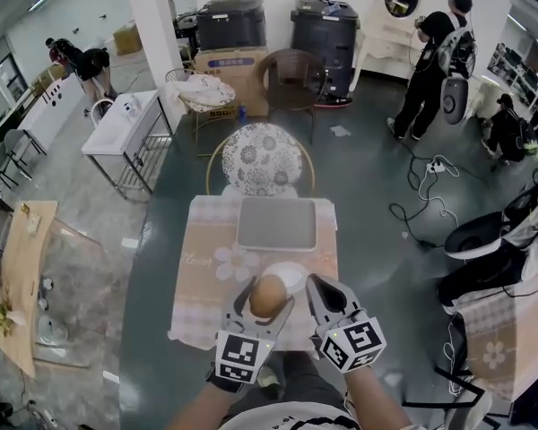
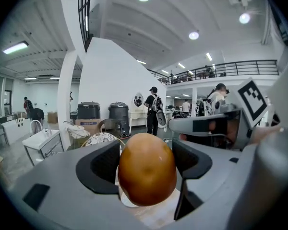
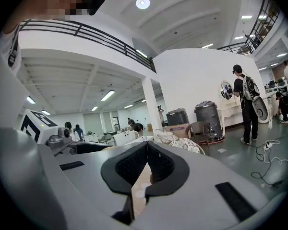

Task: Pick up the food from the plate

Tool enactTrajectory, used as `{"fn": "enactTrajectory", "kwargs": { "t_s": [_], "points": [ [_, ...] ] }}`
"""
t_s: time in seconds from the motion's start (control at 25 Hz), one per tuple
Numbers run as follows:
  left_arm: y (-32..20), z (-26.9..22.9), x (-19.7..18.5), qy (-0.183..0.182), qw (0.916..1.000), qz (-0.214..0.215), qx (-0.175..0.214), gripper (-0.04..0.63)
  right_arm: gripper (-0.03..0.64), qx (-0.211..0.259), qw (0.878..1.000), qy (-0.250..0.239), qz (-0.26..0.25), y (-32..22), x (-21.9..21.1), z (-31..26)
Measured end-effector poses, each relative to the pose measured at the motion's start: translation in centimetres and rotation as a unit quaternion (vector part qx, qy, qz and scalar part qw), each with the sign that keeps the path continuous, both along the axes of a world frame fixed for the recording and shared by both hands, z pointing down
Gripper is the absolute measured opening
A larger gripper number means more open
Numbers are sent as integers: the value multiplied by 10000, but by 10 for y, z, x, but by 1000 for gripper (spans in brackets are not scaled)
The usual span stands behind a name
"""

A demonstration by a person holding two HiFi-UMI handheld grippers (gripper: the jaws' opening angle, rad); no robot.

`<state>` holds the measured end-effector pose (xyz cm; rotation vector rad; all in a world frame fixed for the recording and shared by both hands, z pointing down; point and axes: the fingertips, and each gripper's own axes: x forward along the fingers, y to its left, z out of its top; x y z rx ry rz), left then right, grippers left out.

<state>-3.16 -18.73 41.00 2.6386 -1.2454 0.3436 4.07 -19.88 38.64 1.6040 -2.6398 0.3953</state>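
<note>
A brown, egg-shaped piece of food (image 1: 267, 296) (image 2: 147, 168) is clamped between the jaws of my left gripper (image 1: 266, 299) (image 2: 147, 166), lifted just above the near edge of the table. The white plate (image 1: 290, 277) lies right behind it and looks bare. My right gripper (image 1: 325, 296) (image 3: 146, 176) hovers beside the plate on its right, jaws pressed together with nothing between them.
A small table with a pale floral cloth (image 1: 217, 267) carries a grey tray (image 1: 277, 223) at its far side. A round patterned chair (image 1: 261, 158) stands behind the table. People (image 1: 428, 61) stand at the back right; cables (image 1: 430, 195) run over the floor.
</note>
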Motion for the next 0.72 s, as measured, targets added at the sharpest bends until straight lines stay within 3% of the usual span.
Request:
{"fn": "enactTrajectory", "kwargs": {
  "t_s": [0.36,0.72],
  "points": [
    [32,-62,-9,289,9992,185,219,336,15,292,9995,85,24,18,-7,-38],
    [52,-91,-9,512,9976,328,338,336,15,559,9983,167,-33,31,-13,-68]
  ]
}}
